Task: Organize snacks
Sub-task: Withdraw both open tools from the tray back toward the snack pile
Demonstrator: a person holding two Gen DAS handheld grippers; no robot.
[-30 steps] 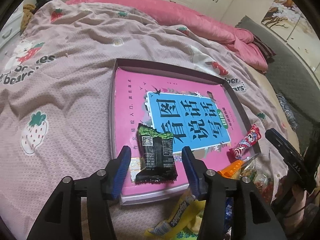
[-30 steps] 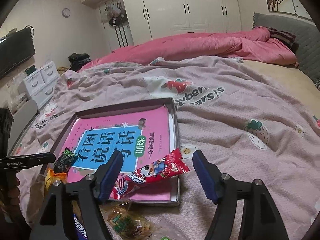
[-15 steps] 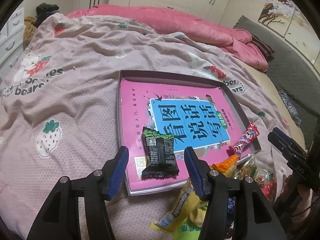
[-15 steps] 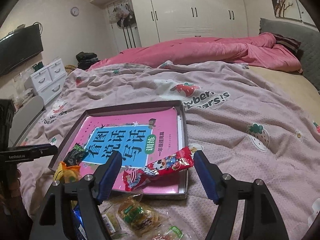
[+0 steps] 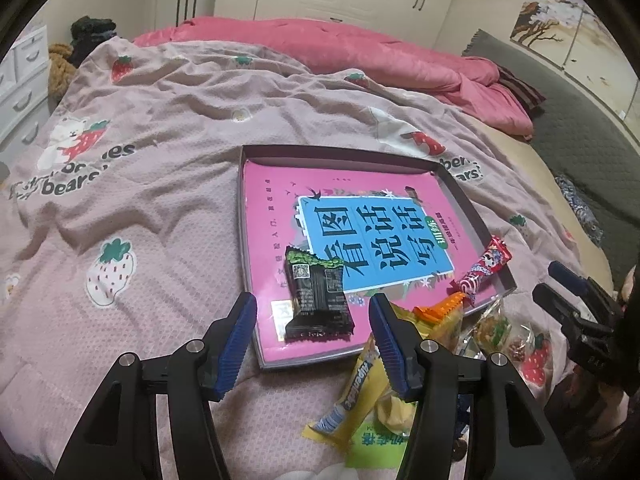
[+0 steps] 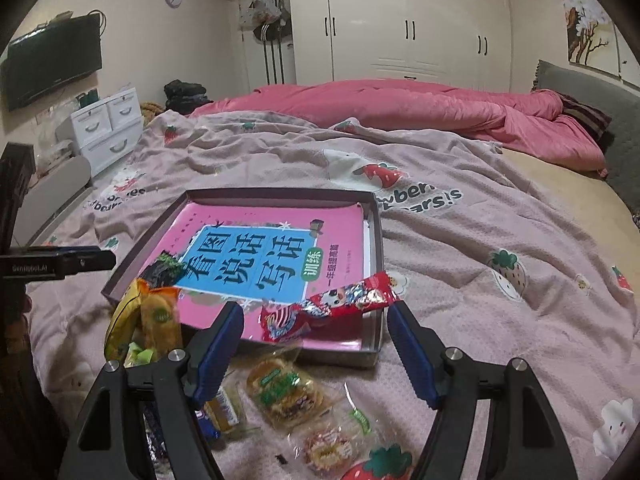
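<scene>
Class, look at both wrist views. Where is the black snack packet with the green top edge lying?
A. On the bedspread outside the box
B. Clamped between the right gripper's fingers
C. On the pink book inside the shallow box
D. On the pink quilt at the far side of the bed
C: the black snack packet lies flat on the pink book inside the shallow box, untouched by either gripper.

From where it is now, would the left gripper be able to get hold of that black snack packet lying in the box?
Probably yes. The left gripper is open, and the black packet lies flat on the pink book just ahead of its fingers, with nothing on top of it. Only the box rim sits close by.
</scene>
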